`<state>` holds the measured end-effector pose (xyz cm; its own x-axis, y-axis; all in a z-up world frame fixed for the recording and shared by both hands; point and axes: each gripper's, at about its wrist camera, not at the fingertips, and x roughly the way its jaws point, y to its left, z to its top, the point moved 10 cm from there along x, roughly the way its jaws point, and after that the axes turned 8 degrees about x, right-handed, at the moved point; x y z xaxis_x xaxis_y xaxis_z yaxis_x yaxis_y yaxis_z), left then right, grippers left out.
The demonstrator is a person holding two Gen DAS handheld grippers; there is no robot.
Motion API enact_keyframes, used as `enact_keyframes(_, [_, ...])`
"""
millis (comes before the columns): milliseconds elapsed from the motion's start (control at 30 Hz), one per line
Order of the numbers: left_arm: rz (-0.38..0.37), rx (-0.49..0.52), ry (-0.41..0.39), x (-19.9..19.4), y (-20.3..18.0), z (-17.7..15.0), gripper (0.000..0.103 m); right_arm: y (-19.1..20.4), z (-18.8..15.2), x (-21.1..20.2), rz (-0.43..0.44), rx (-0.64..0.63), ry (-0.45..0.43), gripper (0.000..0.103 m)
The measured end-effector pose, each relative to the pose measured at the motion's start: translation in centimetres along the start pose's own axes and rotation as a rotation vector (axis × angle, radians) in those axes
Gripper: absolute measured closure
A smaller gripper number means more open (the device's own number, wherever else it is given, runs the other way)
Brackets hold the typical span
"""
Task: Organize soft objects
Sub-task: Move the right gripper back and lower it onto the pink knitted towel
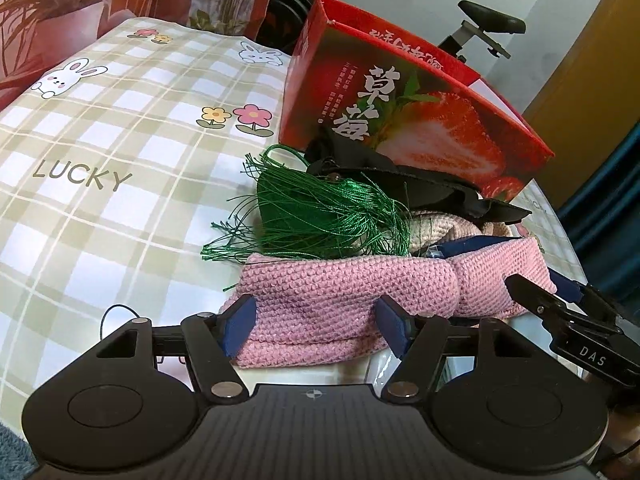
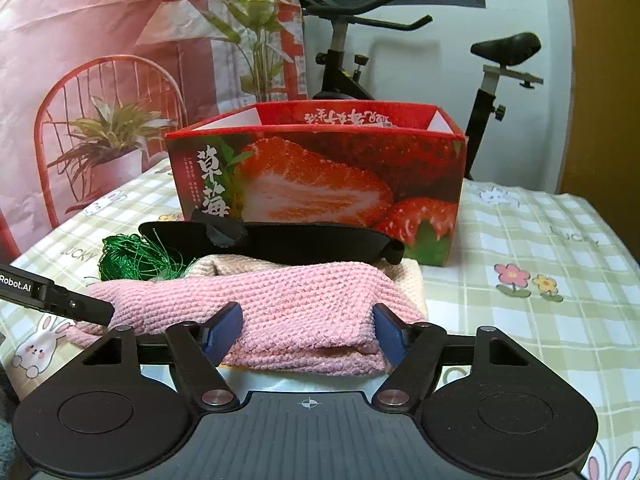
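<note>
A checked cloth (image 2: 532, 248) printed with rabbits and flowers covers the table, and an open strawberry box (image 2: 320, 172) stands behind a heap of soft things. The folded pink knit (image 2: 280, 308), thick and nubbly, lies nearest. Both the left gripper (image 1: 316, 326) and the right gripper (image 2: 308, 330) are held about half open astride its near edge; whether the pads press it cannot be told. All layers are best pinched together. Glossy green tassel threads (image 1: 320, 216) and a flat black strap (image 2: 272, 240) lie behind.

I read "LUCKY" on the checked cloth (image 1: 120, 152), "草莓" in large white characters on the red strawberry box (image 2: 360, 168), "DAS" on the right gripper (image 1: 568, 300), and "Robot.AI" on the left gripper (image 2: 60, 300). Smaller print on the box stays illegible.
</note>
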<state>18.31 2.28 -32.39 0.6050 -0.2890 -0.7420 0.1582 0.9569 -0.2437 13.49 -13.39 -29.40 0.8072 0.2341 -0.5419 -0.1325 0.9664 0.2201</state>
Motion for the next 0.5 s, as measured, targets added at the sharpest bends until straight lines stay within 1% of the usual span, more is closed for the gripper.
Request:
enact_keyframes(133, [0.000, 0.003, 0.001, 0.1, 0.0, 0.0, 0.034, 0.7, 0.3, -0.4, -0.022, -0.074, -0.029, 0.042])
enact_keyframes(400, [0.000, 0.007, 0.002, 0.2, 0.0, 0.0, 0.033, 2.2, 0.8, -1.2, -0.053, -0.230, -0.083, 0.048])
enact_keyframes(433, [0.001, 0.007, 0.002, 0.2, -0.1, 0.0, 0.033, 2.4, 0.8, -1.3, -0.048, -0.240, -0.086, 0.051])
enact_keyframes(467, [0.000, 0.008, 0.001, 0.2, 0.0, 0.0, 0.033, 2.5, 0.9, -1.3, -0.035, -0.241, -0.087, 0.056])
enact_keyframes(500, [0.000, 0.007, 0.001, 0.2, 0.0, 0.0, 0.033, 2.7, 0.9, -1.4, -0.014, -0.233, -0.080, 0.059])
